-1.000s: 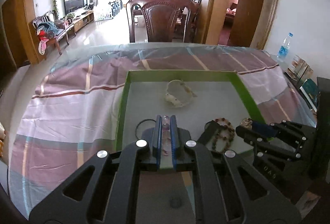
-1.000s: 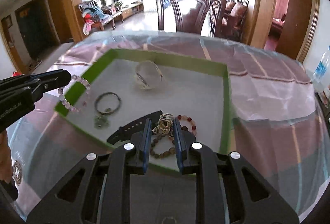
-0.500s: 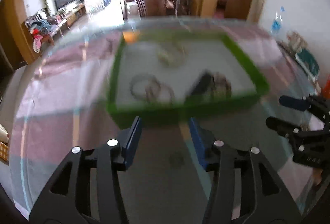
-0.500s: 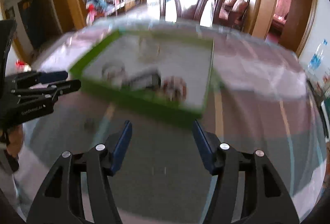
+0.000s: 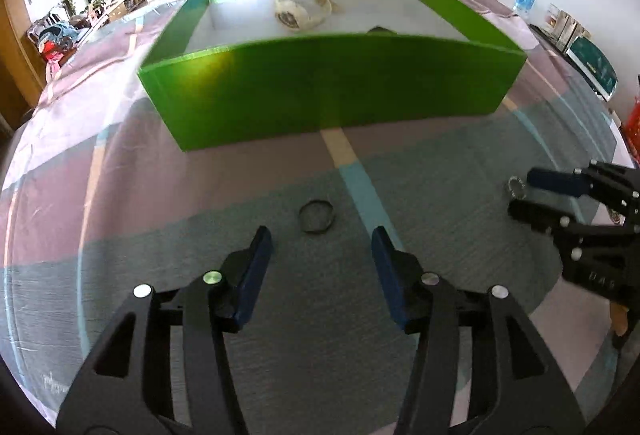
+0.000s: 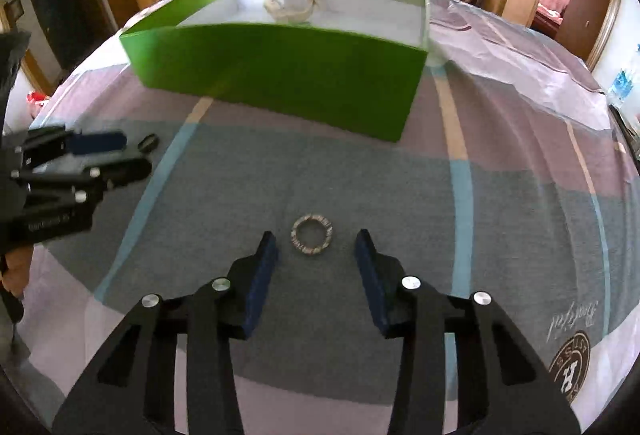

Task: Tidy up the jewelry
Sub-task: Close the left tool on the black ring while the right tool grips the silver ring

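Both grippers hung low over the cloth (image 5: pixel 440 171), in front of the green box (image 5: pixel 328 83).

Left gripper (image 5: pixel 322 239): jaws opening, nothing between the pads; dark ring (image 5: pixel 316 216) lay flat on the cloth just ahead of the tips.
Right gripper (image 6: pixel 316 243): jaws closing, pads not yet on anything; silver ring (image 6: pixel 312 235) lay flat just ahead of them, centred.
White watch (image 5: pixel 302 7) sat in the box, near the far wall.

Risks, as I judged them:
- Rings were thin and flat on soft cloth. Pads might ride over a band, or pinch a fold of cloth with it.
- A grip on one edge could flip a ring, or send it rolling off.
- The box's near wall stood tall; a low carry could knock it.

Writing: a round crest with "H" (image 6: pixel 570 367) and a script word on the cloth, too skewed to read. Pale lettering on the left gripper's body in the right view, probably a maker's name, illegible.
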The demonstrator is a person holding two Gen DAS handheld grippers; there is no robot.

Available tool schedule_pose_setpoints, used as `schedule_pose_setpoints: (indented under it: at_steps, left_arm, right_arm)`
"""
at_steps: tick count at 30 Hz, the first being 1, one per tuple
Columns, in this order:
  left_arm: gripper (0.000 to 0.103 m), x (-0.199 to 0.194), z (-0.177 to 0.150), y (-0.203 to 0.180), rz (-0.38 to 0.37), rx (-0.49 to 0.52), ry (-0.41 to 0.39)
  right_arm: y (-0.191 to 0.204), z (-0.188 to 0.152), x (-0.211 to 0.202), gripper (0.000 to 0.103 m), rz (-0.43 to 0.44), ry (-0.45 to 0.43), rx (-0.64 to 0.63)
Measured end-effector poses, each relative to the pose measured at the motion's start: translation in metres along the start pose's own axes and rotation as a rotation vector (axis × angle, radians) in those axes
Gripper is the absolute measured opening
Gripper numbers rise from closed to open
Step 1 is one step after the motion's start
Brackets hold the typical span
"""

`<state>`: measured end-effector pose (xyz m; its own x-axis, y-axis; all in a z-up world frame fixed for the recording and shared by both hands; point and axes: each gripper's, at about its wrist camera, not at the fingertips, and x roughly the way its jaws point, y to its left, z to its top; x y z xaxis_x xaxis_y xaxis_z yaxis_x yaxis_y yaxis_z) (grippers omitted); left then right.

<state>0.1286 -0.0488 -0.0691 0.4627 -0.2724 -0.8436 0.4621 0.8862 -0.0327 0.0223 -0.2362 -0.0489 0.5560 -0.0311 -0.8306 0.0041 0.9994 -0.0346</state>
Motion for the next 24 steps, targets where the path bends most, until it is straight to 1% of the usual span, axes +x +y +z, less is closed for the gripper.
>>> schedule_pose_setpoints:
  at_steps: [2,3,4,5,7,8,10,14,15,16,18,19,20,23,24]
  left_arm:
    - [0.052,0.0013,-0.0005,-0.0013,0.008,0.011,-0.004]
    - [0.052,0.0018,-0.0009,-0.0014,0.012,0.012,-0.008]
    - [0.050,0.0013,-0.0014,-0.0015,0.017,0.012,-0.011]
    - [0.045,0.0010,-0.0018,-0.0013,0.030,0.013,-0.021]
    - [0.039,0.0004,-0.0014,-0.0002,0.035,0.008,-0.032]
    - [0.035,0.0000,-0.0010,0.0007,0.041,0.003,-0.037]
    - [0.033,-0.0006,-0.0005,0.0008,0.047,-0.004,-0.044]
    - [0.034,-0.0004,-0.0003,0.0012,0.051,-0.012,-0.057]
    - [0.036,-0.0002,-0.0004,0.0014,0.053,-0.012,-0.062]
    - [0.041,0.0006,-0.0001,0.0011,0.060,-0.011,-0.067]
    - [0.042,0.0015,0.0002,0.0016,0.066,-0.009,-0.074]
    - [0.040,0.0016,0.0004,0.0020,0.062,-0.010,-0.072]
    - [0.034,0.0013,0.0005,0.0020,0.058,-0.011,-0.072]
    - [0.019,-0.0001,0.0002,0.0001,0.057,-0.003,-0.073]
    - [0.019,-0.0004,-0.0001,-0.0006,0.058,-0.001,-0.073]
  right_arm:
    - [0.0022,-0.0018,-0.0015,0.038,-0.001,-0.015,-0.008]
    - [0.0034,-0.0021,-0.0010,0.034,0.003,-0.018,-0.014]
    - [0.0057,-0.0025,-0.0017,0.030,0.007,-0.022,-0.024]
    - [0.0076,-0.0026,-0.0020,0.028,0.007,-0.026,-0.032]
    - [0.0096,-0.0036,-0.0026,0.024,0.003,-0.033,-0.042]
    - [0.0100,-0.0032,-0.0016,0.023,0.003,-0.035,-0.045]
    - [0.0100,-0.0048,-0.0025,0.023,0.004,-0.039,-0.042]
    - [0.0090,-0.0046,-0.0016,0.023,0.011,-0.041,-0.032]
    - [0.0091,-0.0046,-0.0015,0.023,0.011,-0.042,-0.032]
    - [0.0096,-0.0043,-0.0013,0.023,0.012,-0.044,-0.035]
    - [0.0106,-0.0038,-0.0008,0.023,0.011,-0.046,-0.036]
    - [0.0106,-0.0040,-0.0008,0.023,0.011,-0.046,-0.036]
    - [0.0106,-0.0039,-0.0005,0.023,0.012,-0.046,-0.036]
    - [0.0102,-0.0040,-0.0004,0.023,0.014,-0.047,-0.033]
    - [0.0104,-0.0040,-0.0003,0.023,0.014,-0.047,-0.034]
